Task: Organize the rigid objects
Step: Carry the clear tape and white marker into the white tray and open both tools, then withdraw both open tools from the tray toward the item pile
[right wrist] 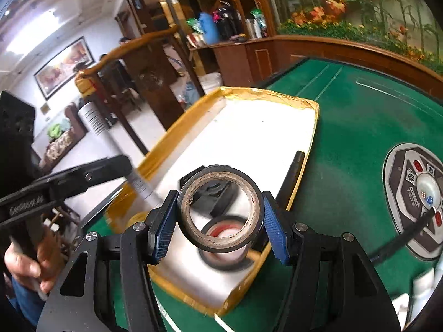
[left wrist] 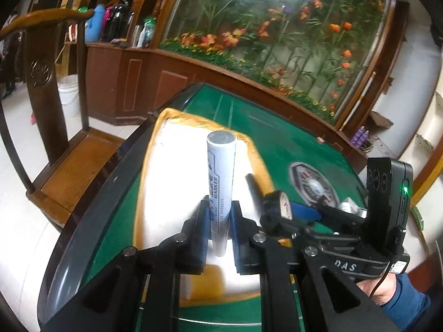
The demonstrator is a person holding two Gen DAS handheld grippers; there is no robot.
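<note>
Left gripper (left wrist: 219, 221) is clamped tight on a white marker (left wrist: 221, 177), right gripper (right wrist: 220, 221) is pinching a black tape roll (right wrist: 218, 207), both over the gold-rimmed tray (right wrist: 277, 94). Looks like drop-off time: lower, then let go inside.

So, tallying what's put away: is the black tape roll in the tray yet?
Not yet: the black tape roll is clamped in the right hand-held gripper above the tray.
</note>
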